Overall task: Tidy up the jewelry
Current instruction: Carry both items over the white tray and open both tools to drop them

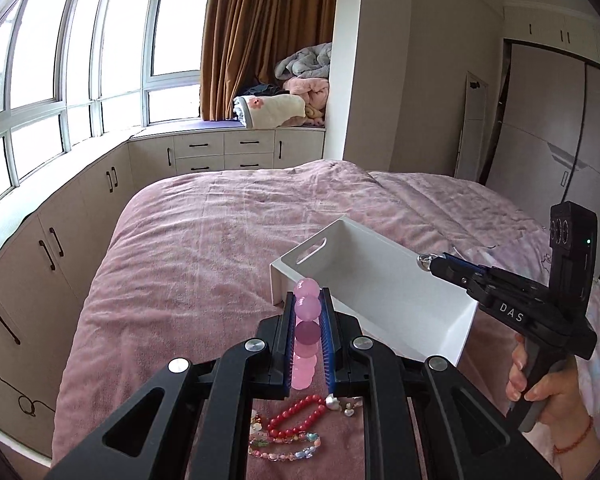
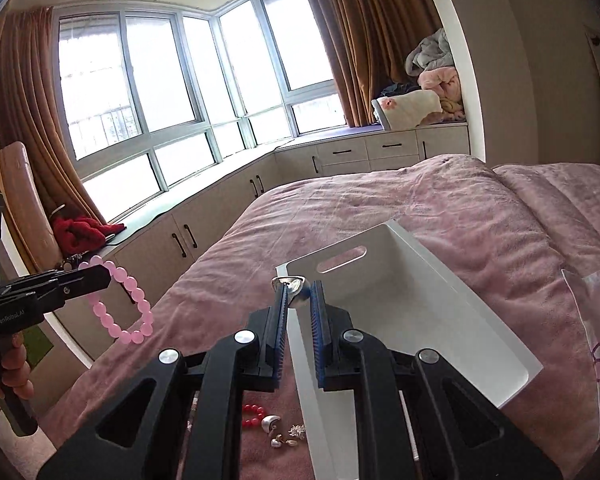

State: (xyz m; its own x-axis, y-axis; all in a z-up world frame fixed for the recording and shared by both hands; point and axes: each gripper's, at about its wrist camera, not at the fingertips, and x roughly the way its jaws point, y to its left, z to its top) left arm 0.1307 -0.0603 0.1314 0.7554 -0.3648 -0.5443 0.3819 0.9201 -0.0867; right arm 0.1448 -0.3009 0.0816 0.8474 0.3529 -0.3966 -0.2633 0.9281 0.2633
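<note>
Both grippers are up off the pink bedspread (image 1: 204, 240) right now. The left gripper (image 1: 309, 300) is clamped on a pale pink round-bead bracelet (image 2: 120, 300), hanging just left of the white rectangular plastic bin (image 1: 380, 280). The right gripper (image 2: 298, 292) is pinched shut on a small shiny silver earring (image 2: 290, 284), held over the bin's near edge. A red bead bracelet (image 1: 300, 416) and other bits lie on the bedspread just in front of the bin.

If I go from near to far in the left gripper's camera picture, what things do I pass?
Colourful bead bracelet → red bead bracelet → pink bead bracelet held in the left gripper → white box → pink bedspread → drawers → folded blankets by the brown curtain.
</note>
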